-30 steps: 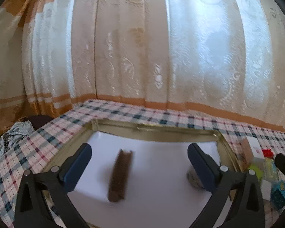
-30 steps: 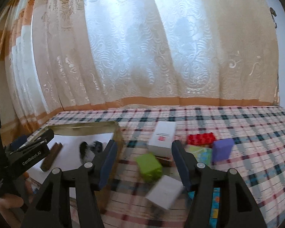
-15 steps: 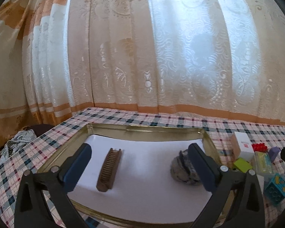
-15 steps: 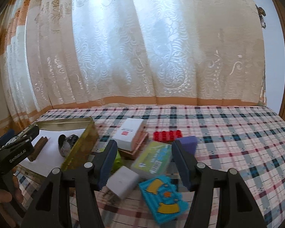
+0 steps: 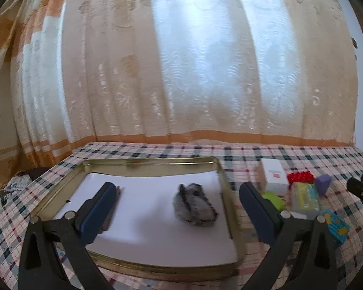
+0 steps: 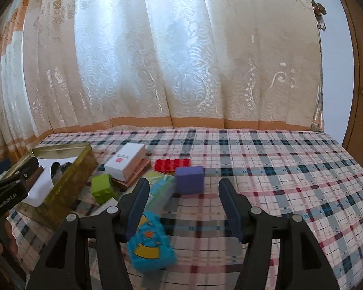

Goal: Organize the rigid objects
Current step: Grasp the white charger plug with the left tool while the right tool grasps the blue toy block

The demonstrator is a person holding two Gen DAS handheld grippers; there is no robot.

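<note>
- The gold tin tray (image 5: 220,169) sat on the plaid cloth (image 6: 278,169), lined with white paper and holding a grey-black lump (image 5: 194,204); a brown object lay partly hidden behind one finger.
- The left gripper (image 5: 176,207) hung low over the tray, jaws apart and empty, the lump between them.
- The right gripper (image 6: 184,205) tilted downward, jaws apart and empty.
- The blue toy (image 6: 151,241) lay beside its left finger; the purple block (image 6: 190,178) lay just beyond the fingertips.
- Farther left lay the green block (image 6: 102,188), red bricks (image 6: 173,164) and white box (image 6: 125,160).
</note>
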